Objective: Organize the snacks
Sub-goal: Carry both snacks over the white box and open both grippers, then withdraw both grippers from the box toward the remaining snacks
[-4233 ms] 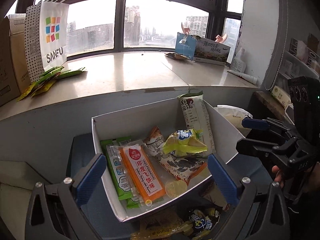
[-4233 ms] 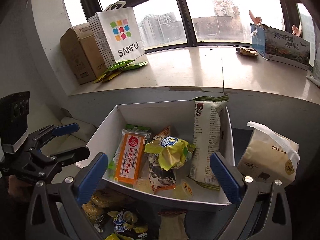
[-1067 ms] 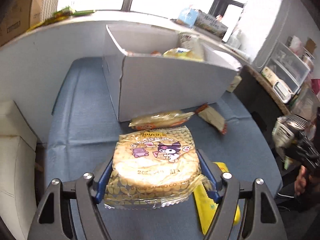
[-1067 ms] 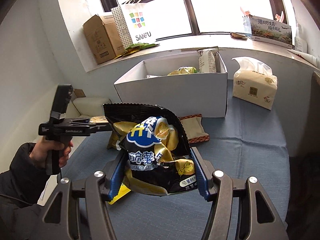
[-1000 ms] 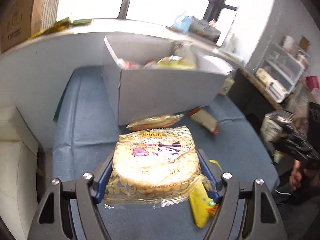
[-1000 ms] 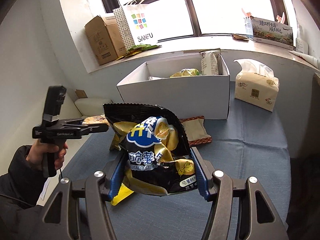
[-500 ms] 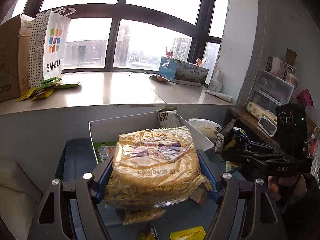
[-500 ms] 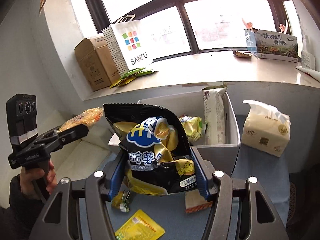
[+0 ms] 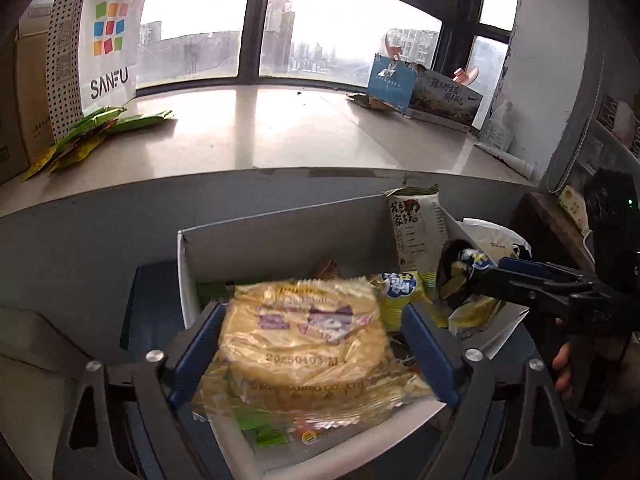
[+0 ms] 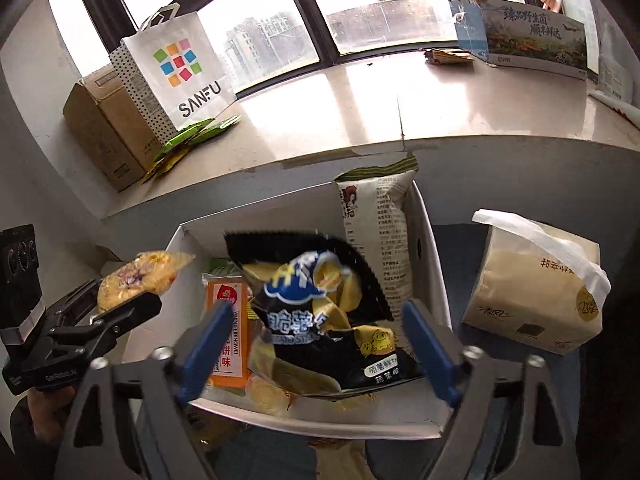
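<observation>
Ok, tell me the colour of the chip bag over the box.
Mostly black, with blue lettering and yellow chips; the chip bag shows best in the right wrist view.

A white SANFU paper bag (image 10: pixel 176 76) stands on the windowsill (image 9: pixel 256 132) beside a brown cardboard carton (image 10: pixel 100 132). A printed box (image 10: pixel 528 40) sits far right. A tissue pack (image 10: pixel 532 296), probably, rests on the blue tabletop (image 10: pixel 452 248).

Bright dark-framed windows (image 9: pixel 256 28), pale stone sill (image 9: pixel 248 136), grey wall (image 9: pixel 80 240)
</observation>
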